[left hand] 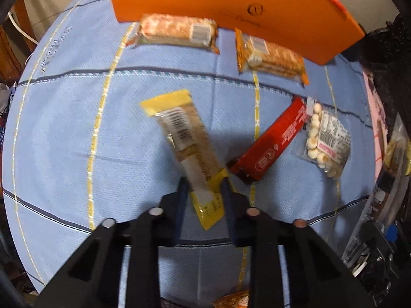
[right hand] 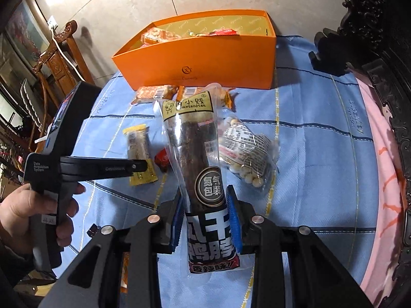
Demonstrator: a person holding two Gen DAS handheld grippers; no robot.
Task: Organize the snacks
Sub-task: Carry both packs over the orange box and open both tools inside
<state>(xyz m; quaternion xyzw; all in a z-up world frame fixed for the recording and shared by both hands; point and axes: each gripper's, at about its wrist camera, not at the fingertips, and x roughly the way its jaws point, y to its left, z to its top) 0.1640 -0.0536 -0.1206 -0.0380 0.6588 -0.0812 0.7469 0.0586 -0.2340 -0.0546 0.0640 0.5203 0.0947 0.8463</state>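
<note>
Two snacks were held: the yellow bar [left hand: 185, 138], mid-bed, was clamped by the left gripper [left hand: 204, 187]; the duck-neck pack [right hand: 197, 164] by the right gripper [right hand: 205, 202]. Each should be carried level over the orange box [right hand: 195, 61] at the bed's far edge, then released.

We see even indoor light, moderately bright, from above. Soft shadows fall under yellow bar [left hand: 183, 138] and orange box [left hand: 231, 10] on blue cloth [left hand: 64, 128]. We note motion blur in left wrist view: yellow bar and fingers [left hand: 181, 192] smeared, print unreadable. Right wrist view sharper; label on clear pouch [right hand: 203, 169] legible, with glare streaks on its film. Strong fisheye bending in both; cloth stripes curve, corners dark with vignette. Furniture at edges dim, detail lost.
</note>
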